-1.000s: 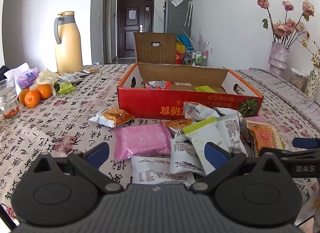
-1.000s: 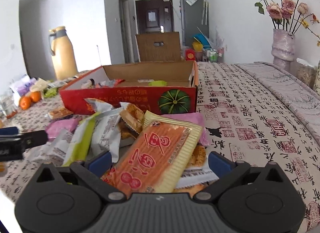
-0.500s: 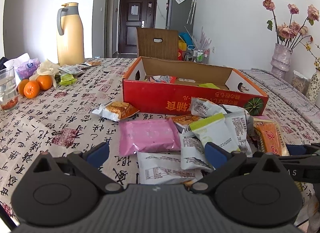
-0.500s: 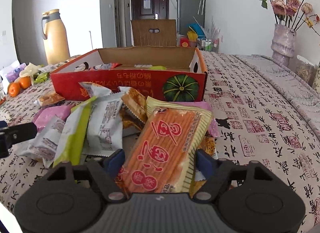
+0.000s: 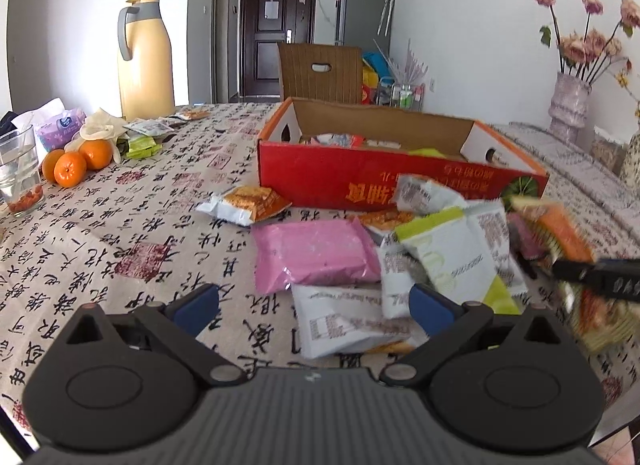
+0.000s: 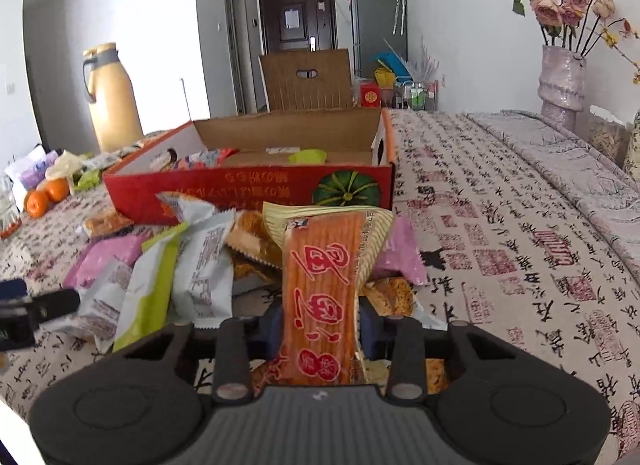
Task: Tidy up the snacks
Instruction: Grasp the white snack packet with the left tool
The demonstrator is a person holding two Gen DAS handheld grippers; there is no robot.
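My right gripper [image 6: 318,323] is shut on an orange snack packet [image 6: 320,285] with red characters and holds it tilted up over the snack pile. The packet shows blurred at the right of the left wrist view [image 5: 560,233]. My left gripper [image 5: 314,305] is open and empty, low over the table before a pink packet [image 5: 312,253] and white packets [image 5: 344,321]. A red cardboard box [image 5: 360,181] stands open behind the pile and holds a few snacks; it also shows in the right wrist view [image 6: 248,185].
A yellow thermos jug [image 5: 146,61], oranges [image 5: 76,161], a glass [image 5: 20,169] and wrappers stand at the left. A flower vase [image 6: 562,81] stands at the far right. A brown chair back [image 5: 320,73] rises behind the box. The patterned tablecloth [image 6: 500,225] covers the table.
My right gripper has closed on the orange packet and lifted it upright from the pile. The left gripper has stayed open and shifted slightly.
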